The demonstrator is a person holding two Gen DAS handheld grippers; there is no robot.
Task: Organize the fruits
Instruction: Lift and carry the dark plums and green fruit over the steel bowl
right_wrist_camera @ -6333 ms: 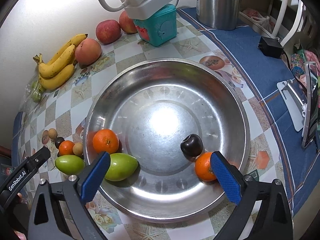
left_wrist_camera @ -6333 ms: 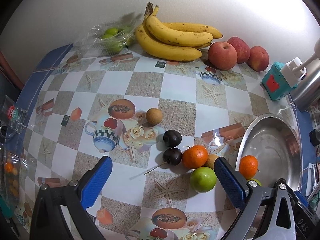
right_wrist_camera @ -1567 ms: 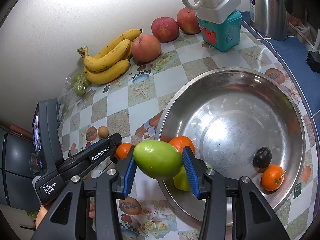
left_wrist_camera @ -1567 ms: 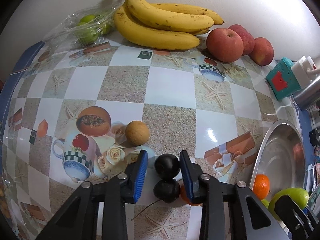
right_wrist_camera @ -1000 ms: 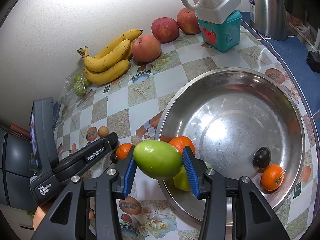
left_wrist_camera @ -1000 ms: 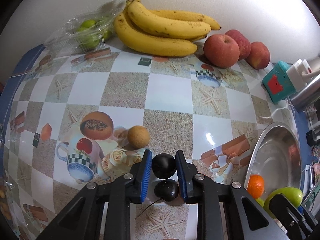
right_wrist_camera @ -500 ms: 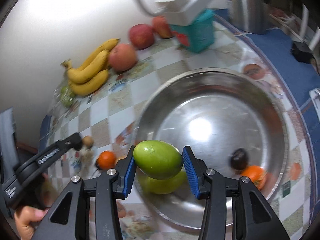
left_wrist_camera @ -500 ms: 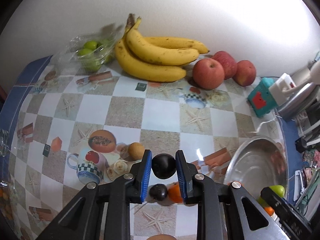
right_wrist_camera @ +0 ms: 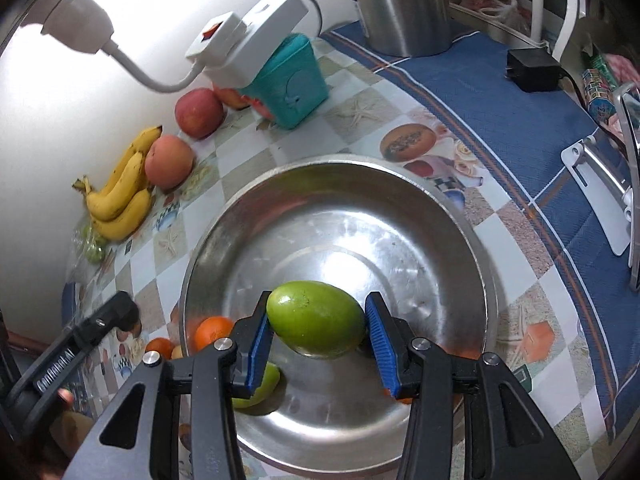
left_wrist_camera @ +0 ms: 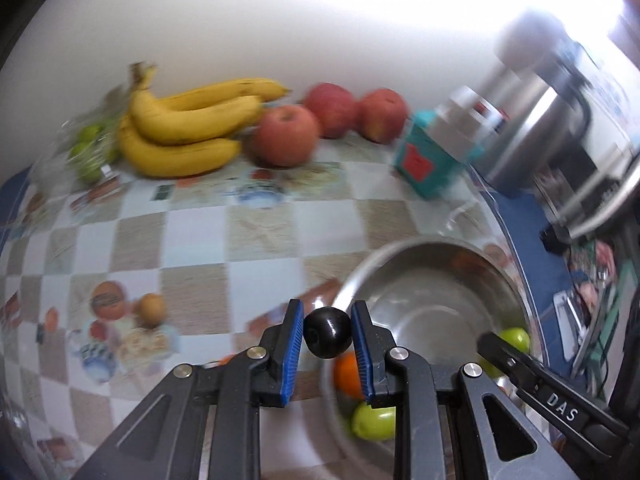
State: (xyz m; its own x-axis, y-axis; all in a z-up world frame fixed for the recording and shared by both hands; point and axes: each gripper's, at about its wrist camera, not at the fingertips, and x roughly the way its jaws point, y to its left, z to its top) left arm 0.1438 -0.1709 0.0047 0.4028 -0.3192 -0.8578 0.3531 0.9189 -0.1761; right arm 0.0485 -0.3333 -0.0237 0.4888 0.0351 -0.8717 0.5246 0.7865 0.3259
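Observation:
My left gripper (left_wrist_camera: pixel 326 338) is shut on a dark plum (left_wrist_camera: pixel 327 337), held in the air over the near-left rim of the steel bowl (left_wrist_camera: pixel 404 248). My right gripper (right_wrist_camera: pixel 318 324) is shut on a green mango (right_wrist_camera: pixel 316 318) above the middle of the steel bowl (right_wrist_camera: pixel 400 240). Inside the bowl lie an orange (right_wrist_camera: pixel 214 332) and a second green fruit (right_wrist_camera: pixel 260 390), partly hidden by the left finger. Another orange (right_wrist_camera: pixel 159 347) rests on the table just outside the bowl's left rim. A small tan fruit (left_wrist_camera: pixel 151 309) sits on the tablecloth.
Bananas (left_wrist_camera: pixel 188 128), three red apples (left_wrist_camera: pixel 286 140) and a clear pack of green fruit (left_wrist_camera: pixel 86 152) line the wall. A teal box (right_wrist_camera: pixel 288 84) with a white power strip, a steel kettle (right_wrist_camera: pixel 400 4) and a black adapter (right_wrist_camera: pixel 532 68) stand behind the bowl.
The left gripper lifted the plum off the table and carried it right to the bowl's rim. The right gripper carried the mango from the bowl's left edge to over its middle.

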